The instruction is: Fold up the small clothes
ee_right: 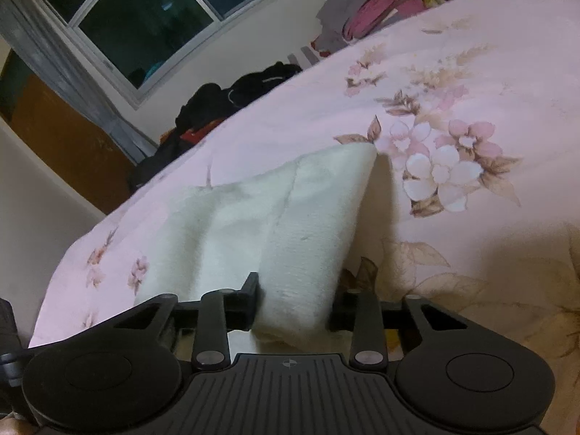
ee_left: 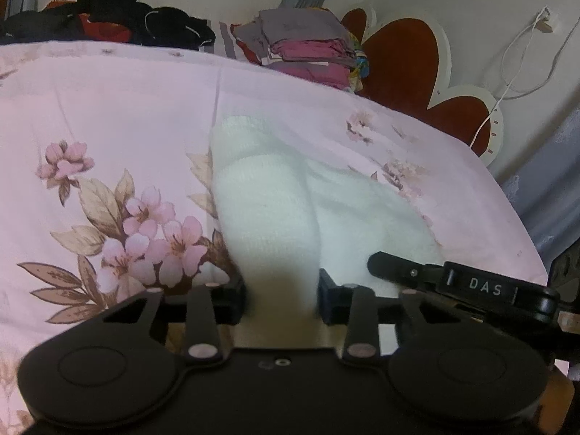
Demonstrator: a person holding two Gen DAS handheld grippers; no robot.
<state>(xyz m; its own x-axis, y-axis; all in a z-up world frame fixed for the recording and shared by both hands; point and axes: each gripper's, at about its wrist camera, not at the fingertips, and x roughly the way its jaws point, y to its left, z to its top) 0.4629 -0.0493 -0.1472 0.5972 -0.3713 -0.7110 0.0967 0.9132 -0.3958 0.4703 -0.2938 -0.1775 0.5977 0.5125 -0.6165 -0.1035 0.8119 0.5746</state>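
Currently, left black two-finger gripper (ee_left: 282,299) pinching near end of white knitted garment (ee_left: 275,195), jaws narrowed onto fabric. Right black two-finger gripper (ee_right: 295,302) likewise clamping white cloth. Garment lying across pink floral bedsheet (ee_left: 108,116). Folded clothes stack (ee_left: 308,49) sitting at far edge.

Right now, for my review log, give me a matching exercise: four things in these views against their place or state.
1. white cloth
2. folded stack
3. black clothes
4. floral sheet

A. far left, by the wall
B. held in both grippers
C. spread over the bed
D. piled beside the red headboard

Pairs: 1-B, 2-D, 3-A, 4-C
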